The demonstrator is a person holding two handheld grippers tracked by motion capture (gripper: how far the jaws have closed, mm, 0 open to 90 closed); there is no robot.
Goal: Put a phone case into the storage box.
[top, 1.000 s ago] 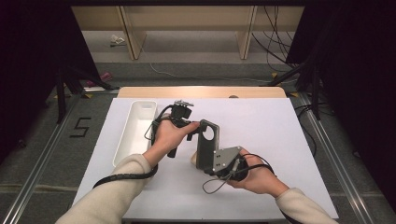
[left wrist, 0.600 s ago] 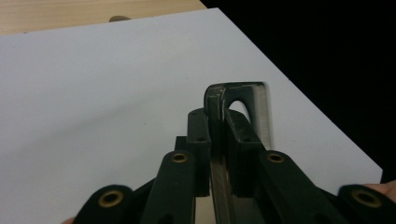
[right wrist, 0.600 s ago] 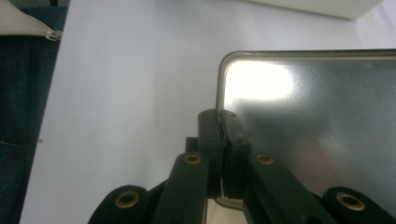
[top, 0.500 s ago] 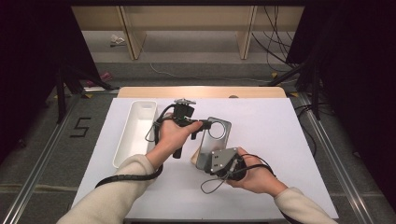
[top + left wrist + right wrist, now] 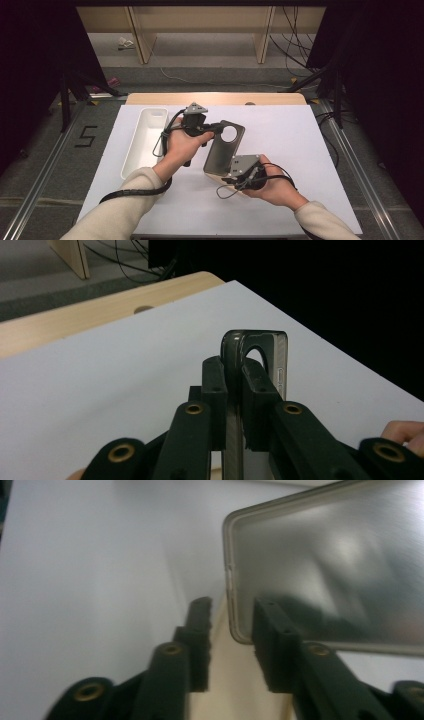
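A white tray [image 5: 145, 142] lay along the left side of the table [image 5: 300, 145], well apart from both hands. Just right of it, the left tool [image 5: 216, 128] reached across from the left hand [image 5: 181, 146] and pinched the upper end of a grey phone case [image 5: 222, 150], beside its round camera hole. In the left gripper view its pads were pressed together on the case's thin edge [image 5: 234, 390], one on each face, with the arched top of the case [image 5: 255, 340] rising beyond them over the white table [image 5: 100, 390]. The case was held off the table, tilted, its top toward the far side and its lower end down by the right hand [image 5: 272, 182]. The right tool [image 5: 225, 176] sat at that lower end. Its jaws had just been opening: in the right gripper view they stood spread, with the rounded corner of the case [image 5: 235, 630] in the gap between them. The right-hand pad [image 5: 270, 640] lay close against the rim, and whether it touched could not be told; the left-hand pad [image 5: 200, 630] stood clear of it. The hollow, shiny inside of the case [image 5: 340, 565] faced that camera.
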